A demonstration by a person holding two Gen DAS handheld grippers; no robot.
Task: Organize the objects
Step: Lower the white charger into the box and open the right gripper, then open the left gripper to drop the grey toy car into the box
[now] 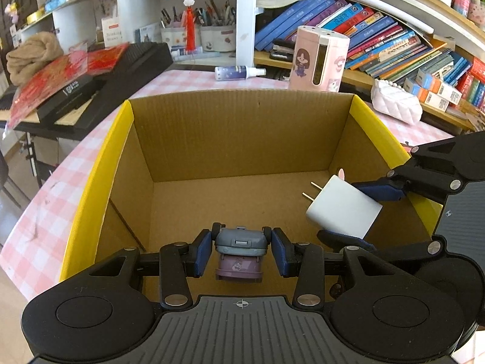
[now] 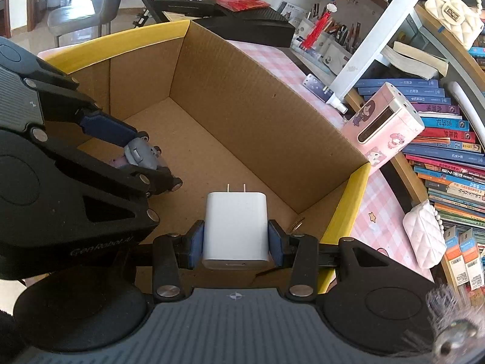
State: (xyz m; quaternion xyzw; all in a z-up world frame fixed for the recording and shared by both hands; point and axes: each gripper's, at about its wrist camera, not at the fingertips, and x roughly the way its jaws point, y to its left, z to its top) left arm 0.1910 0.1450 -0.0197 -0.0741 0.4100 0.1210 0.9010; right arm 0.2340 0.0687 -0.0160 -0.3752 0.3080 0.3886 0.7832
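Cardboard box (image 1: pixel 242 139) is sitting bare inside, so nothing is sorted yet; both items are hanging over it, not set down. Left tool (image 1: pixel 241 247) is gripping a small grey-purple toy (image 1: pixel 239 253); right tool (image 2: pixel 235 241) is clamping a white charger (image 2: pixel 235 230). Pink canister (image 1: pixel 318 57), spray bottle (image 1: pixel 236 72) and white purse (image 1: pixel 397 103) are waiting on the table (image 1: pixel 60 188). Tools are crowding each other.
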